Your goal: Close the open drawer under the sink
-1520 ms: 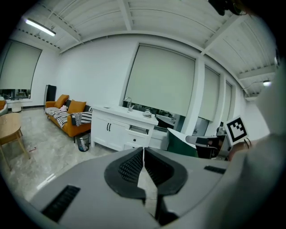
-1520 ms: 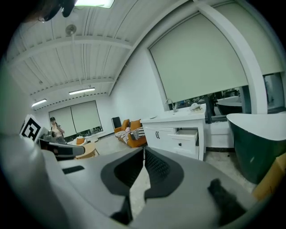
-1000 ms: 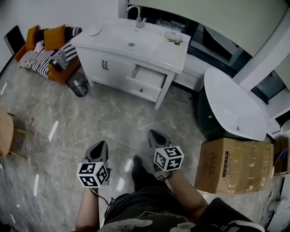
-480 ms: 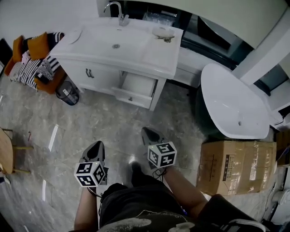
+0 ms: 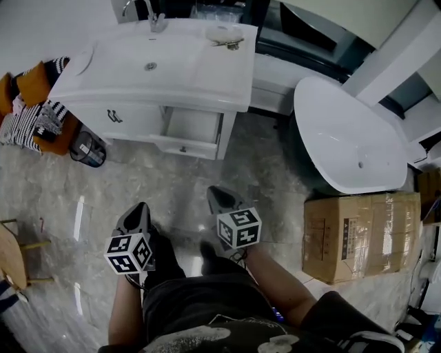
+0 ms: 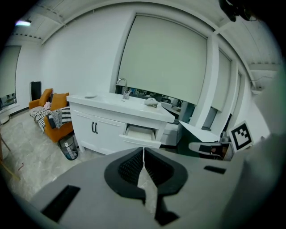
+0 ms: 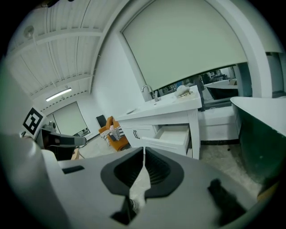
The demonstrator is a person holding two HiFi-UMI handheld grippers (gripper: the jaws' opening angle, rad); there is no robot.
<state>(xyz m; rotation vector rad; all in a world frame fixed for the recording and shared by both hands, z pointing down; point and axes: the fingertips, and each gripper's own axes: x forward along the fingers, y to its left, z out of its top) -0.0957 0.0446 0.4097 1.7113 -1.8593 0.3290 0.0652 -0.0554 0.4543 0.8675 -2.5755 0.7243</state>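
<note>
A white vanity cabinet (image 5: pixel 134 123) carries a sink top (image 5: pixel 186 58) with a faucet (image 5: pixel 153 19). Its right-hand drawer (image 5: pixel 187 136) stands pulled out, pale and bare inside; the drawer (image 6: pixel 142 136) shows in the left gripper view and the drawer (image 7: pixel 172 136) in the right gripper view too. My left gripper (image 5: pixel 140 209) hovers over the floor some way short of the cabinet, jaws together, nothing held. My right gripper (image 5: pixel 218 194) hangs beside it, closer to the drawer, also shut and empty.
A white oval basin top (image 5: pixel 348 138) lies on a dark tub at right, with a cardboard box (image 5: pixel 362 234) in front of it. A small bin (image 5: pixel 88 148) and an orange sofa (image 5: pixel 31 110) with striped cushions sit left of the cabinet. A wooden stool (image 5: pixel 10 255) stands at far left.
Both grippers have travelled forward across the floor toward the cabinet, which now sits nearer and larger in the head view. The drawer stands pulled out as before.
</note>
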